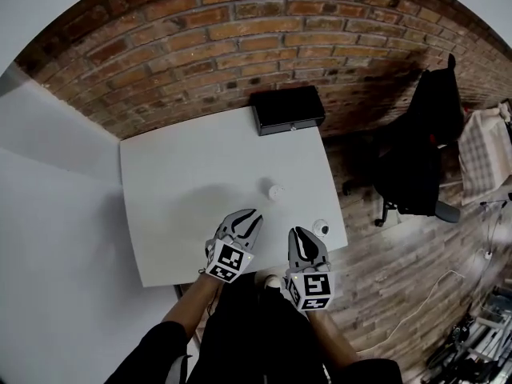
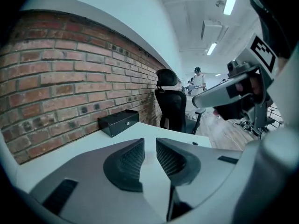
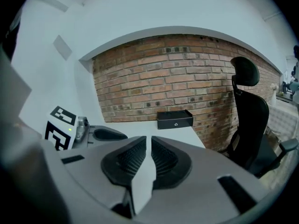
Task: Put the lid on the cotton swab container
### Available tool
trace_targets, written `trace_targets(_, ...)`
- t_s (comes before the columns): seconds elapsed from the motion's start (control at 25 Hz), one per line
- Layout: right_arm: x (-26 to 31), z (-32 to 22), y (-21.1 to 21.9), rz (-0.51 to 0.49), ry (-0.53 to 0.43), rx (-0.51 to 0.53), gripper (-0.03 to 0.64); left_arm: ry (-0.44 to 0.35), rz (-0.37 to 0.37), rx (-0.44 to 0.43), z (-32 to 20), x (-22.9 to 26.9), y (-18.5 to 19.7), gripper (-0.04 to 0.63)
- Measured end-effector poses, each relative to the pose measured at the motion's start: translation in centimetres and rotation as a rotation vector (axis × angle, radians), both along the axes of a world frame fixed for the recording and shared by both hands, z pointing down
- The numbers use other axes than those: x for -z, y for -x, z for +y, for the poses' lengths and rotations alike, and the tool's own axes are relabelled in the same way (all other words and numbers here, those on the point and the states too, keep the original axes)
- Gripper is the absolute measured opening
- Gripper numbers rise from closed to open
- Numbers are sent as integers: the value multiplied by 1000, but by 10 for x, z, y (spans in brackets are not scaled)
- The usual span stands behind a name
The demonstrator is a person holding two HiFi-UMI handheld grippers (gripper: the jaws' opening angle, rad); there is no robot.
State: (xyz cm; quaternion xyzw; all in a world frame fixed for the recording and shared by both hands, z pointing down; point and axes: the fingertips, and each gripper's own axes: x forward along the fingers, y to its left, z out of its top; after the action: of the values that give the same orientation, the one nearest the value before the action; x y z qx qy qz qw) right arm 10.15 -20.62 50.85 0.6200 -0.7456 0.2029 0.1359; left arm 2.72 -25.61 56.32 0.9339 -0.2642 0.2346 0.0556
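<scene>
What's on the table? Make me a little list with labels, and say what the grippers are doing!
table: white, against a brick wall
black box: at the table's far edge
round white piece: mid-table
second round piece: near the right edge; which is the lid, cannot tell
left gripper: jaws slightly apart, empty
right gripper: shut, empty

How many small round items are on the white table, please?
2. A white round piece sits near the table middle; a dark-centred round piece sits at the right edge, beside the right gripper. Covered tabletop may hide others.
</scene>
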Motion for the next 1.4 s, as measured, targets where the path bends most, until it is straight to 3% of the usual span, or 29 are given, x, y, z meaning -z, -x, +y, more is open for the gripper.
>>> trace_targets(0.28,-33,-13,-4,-1,95,-53,28,-39,-50,-162,-36,-32,-18,221)
trace_targets(0.44,-45,-19,-4,4,135,-67,60,-46,-124,-271,-46,-59,-28,268)
trace_targets(0.6,-56,-25,-5,11,168,-88,77,-44,-192,-376,-51,-87,-35,286)
trace_targets(0.96,-91,-24,-8,-94,285,-182,124,5,-232,-547,-55,-128,-55,293)
trace_targets(1.4,-135,-22,-3,-116,405,-162,147,36,-239,-613,-50,-147,-74,289)
